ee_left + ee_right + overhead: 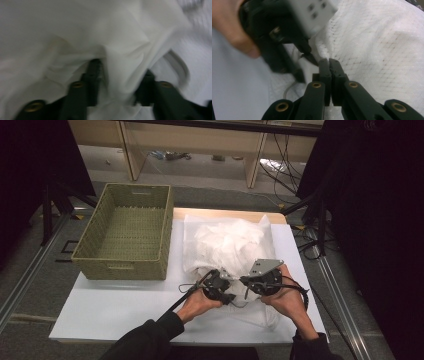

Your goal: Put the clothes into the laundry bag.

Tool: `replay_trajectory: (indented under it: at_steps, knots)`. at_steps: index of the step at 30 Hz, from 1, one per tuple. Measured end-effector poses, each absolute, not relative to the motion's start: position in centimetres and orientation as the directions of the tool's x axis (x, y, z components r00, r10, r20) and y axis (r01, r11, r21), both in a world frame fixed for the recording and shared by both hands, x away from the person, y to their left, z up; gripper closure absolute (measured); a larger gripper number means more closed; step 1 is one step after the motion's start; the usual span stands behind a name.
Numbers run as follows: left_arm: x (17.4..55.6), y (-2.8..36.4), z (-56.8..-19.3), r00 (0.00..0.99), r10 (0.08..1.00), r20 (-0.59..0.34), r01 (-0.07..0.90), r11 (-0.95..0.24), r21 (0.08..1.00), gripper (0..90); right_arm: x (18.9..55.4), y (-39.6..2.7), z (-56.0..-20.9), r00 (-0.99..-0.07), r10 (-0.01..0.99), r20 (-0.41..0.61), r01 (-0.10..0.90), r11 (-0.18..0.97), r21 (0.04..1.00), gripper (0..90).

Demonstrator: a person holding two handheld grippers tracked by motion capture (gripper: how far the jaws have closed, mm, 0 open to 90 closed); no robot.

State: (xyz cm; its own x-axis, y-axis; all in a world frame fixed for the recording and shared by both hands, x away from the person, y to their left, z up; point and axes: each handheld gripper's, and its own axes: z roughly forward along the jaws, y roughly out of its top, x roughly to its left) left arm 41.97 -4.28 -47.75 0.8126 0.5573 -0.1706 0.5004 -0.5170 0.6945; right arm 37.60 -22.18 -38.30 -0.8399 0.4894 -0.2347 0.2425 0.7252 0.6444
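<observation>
High view: the white tabletop (115, 307) takes up the lower middle of the frame, with a woven green basket (127, 232) standing empty at its upper left. To the right of the basket lies a crumpled white cloth (227, 245), bunched into a mound at center, its near edge reaching down toward the person's hands. Both grippers sit at that near edge, side by side and almost touching: the left gripper (220, 280) at the lower left of the mound, the right gripper (250, 279) just to its right.

In the left gripper view, the fingers (93, 72) stand partly apart with a fold of cloth bulging up between them; whether they press it I cannot tell through the blur. In the right gripper view, the fingers (329, 67) are fully together, pinching a thin edge of the fabric. The bulk of the cloth lies beyond both grippers, toward the top of the frame. The basket lies well off to the left, nearer the left hand.
</observation>
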Motion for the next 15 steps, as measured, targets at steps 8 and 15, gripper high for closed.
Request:
replay_trajectory:
  at_steps: [8, 15]
  knots:
    - [45.6, -4.0, -47.7, 0.721, 0.691, -0.055, 0.473, -0.434, 0.767, 87.7, 37.8, -22.0, -38.8, -0.842, 0.491, -0.224, 0.256, 0.729, 0.634, 90.0]
    - [47.8, -5.6, -48.3, 0.642, 0.765, -0.049, 0.459, -0.333, 0.824, 87.7, 38.7, -22.3, -39.7, -0.838, 0.497, -0.223, 0.264, 0.728, 0.633, 90.0]
